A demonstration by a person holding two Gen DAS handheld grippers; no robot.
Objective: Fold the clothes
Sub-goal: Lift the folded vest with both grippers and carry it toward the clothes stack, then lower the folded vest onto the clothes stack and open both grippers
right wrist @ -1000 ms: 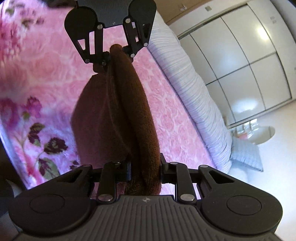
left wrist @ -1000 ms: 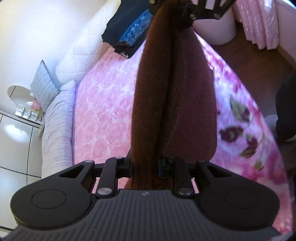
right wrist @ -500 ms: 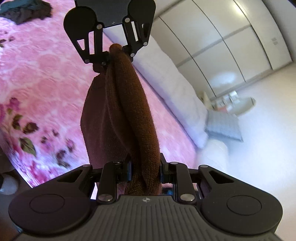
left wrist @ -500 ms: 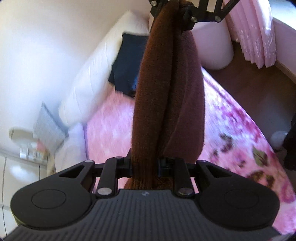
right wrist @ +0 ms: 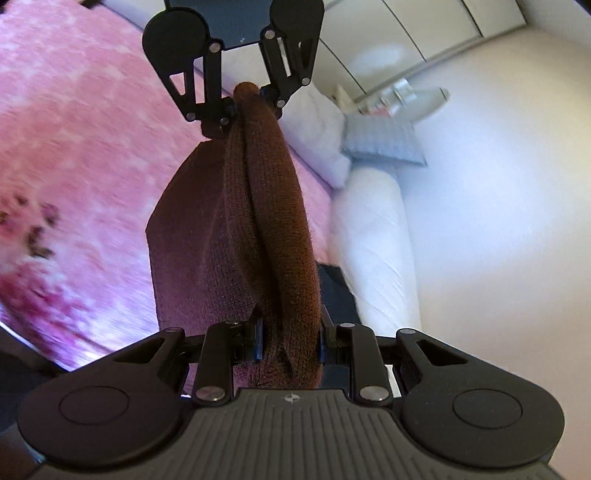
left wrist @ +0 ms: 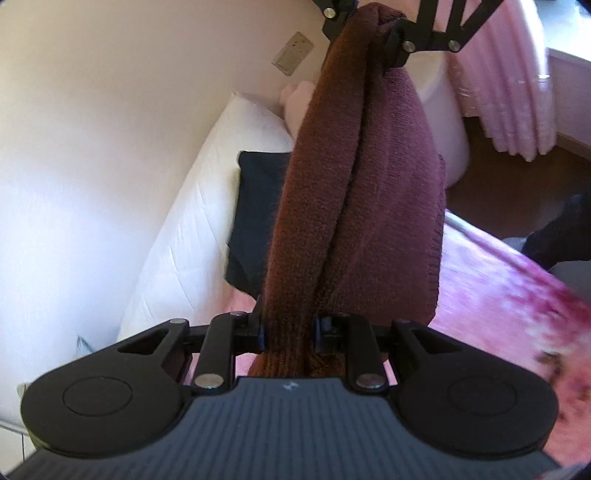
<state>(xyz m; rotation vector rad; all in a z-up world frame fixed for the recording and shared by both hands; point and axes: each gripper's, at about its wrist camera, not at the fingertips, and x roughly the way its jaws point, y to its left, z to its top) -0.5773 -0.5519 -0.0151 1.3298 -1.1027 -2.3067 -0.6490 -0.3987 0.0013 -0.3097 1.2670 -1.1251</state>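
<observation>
A brown knitted garment [left wrist: 354,206] hangs stretched between my two grippers, folded lengthwise, well above the pink flowered bed [left wrist: 498,295]. My left gripper [left wrist: 288,330] is shut on one end of it. My right gripper [right wrist: 290,341] is shut on the other end of the garment [right wrist: 266,229]. The right gripper also shows at the top of the left wrist view [left wrist: 373,22], and the left gripper at the top of the right wrist view [right wrist: 251,94]. The two grippers face each other.
A dark folded garment [left wrist: 255,221] lies on the bed by the white quilted headboard [left wrist: 192,229]. Pink curtains [left wrist: 509,81] and a wooden floor are to the right. A grey cushion [right wrist: 380,142], white pillow and wardrobe doors show in the right wrist view.
Both grippers have lifted the brown garment higher and swung toward the headboard; the bed looks farther away and the wall fills more of both views. Both grips are unchanged.
</observation>
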